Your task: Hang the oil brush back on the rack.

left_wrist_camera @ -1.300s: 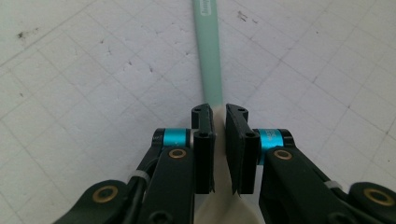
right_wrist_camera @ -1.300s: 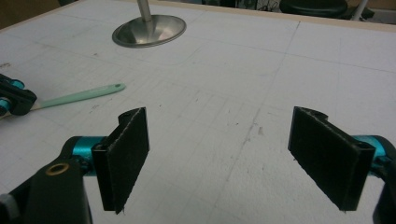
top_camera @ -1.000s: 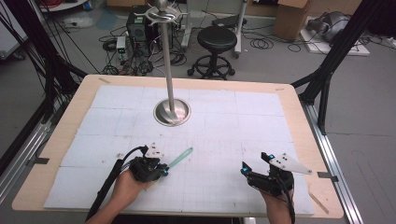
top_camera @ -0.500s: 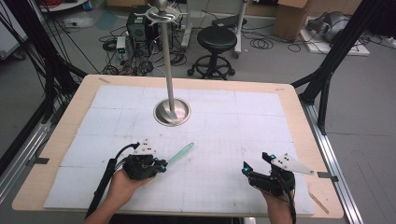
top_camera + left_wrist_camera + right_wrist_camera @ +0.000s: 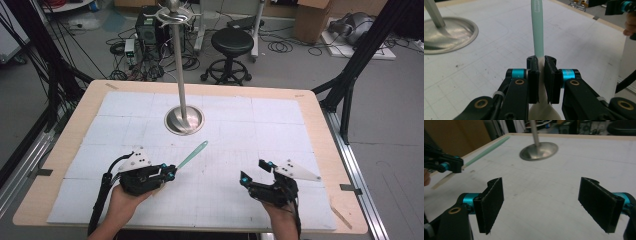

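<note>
While right claw (image 5: 251, 171) gapes empty, mint stick (image 5: 537, 30) between left claw (image 5: 539, 72) pads.

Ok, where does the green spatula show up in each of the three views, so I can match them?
High view: the green spatula sticks out of the left gripper, pointing toward the metal stand base.
Left gripper view: it rises up the centre, clamped between the jaws.
Right gripper view: upper left, slanting toward the far table edge.
Shared landmark: the stand base.
</note>
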Available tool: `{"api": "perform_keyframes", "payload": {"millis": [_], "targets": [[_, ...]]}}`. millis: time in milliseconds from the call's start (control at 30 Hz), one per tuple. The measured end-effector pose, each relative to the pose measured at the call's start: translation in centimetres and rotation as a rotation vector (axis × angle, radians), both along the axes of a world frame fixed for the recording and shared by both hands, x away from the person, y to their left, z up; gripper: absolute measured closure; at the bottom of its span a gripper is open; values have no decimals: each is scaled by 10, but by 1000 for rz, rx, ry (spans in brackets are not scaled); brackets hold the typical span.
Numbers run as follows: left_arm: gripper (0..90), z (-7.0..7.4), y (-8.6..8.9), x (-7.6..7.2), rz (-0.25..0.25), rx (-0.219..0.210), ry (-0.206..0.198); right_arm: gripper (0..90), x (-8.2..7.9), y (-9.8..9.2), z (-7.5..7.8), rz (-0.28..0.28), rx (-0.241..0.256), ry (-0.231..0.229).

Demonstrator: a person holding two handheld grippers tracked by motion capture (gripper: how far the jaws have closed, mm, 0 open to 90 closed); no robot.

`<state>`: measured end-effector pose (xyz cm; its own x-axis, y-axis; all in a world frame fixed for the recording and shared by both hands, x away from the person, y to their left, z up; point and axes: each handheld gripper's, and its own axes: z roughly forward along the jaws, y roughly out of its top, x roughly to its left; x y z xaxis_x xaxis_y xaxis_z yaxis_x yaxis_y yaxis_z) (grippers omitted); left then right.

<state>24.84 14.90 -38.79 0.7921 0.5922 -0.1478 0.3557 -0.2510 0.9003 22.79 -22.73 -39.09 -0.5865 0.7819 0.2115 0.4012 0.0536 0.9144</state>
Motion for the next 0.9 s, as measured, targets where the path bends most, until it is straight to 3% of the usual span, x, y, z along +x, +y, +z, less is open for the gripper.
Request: {"api": "perform_keyframes", "payload": {"millis": [233, 400, 500, 767, 900], "targets": [[821, 8, -4, -10, -29, -21, -54, 194, 12, 39, 5, 107, 20, 3], [821, 9, -11, -16, -59, -31, -66, 236, 20, 54, 9, 174, 103, 23], [820, 9, -14, -18, -72, -33, -71, 268, 24, 63, 12, 216, 126, 21], [820, 10, -16, -20, -84, -35, -75, 404, 30, 77, 23, 268, 147, 16], [820, 10, -16, -22, -84, -39, -81, 470, 32, 78, 25, 279, 183, 24]]}}
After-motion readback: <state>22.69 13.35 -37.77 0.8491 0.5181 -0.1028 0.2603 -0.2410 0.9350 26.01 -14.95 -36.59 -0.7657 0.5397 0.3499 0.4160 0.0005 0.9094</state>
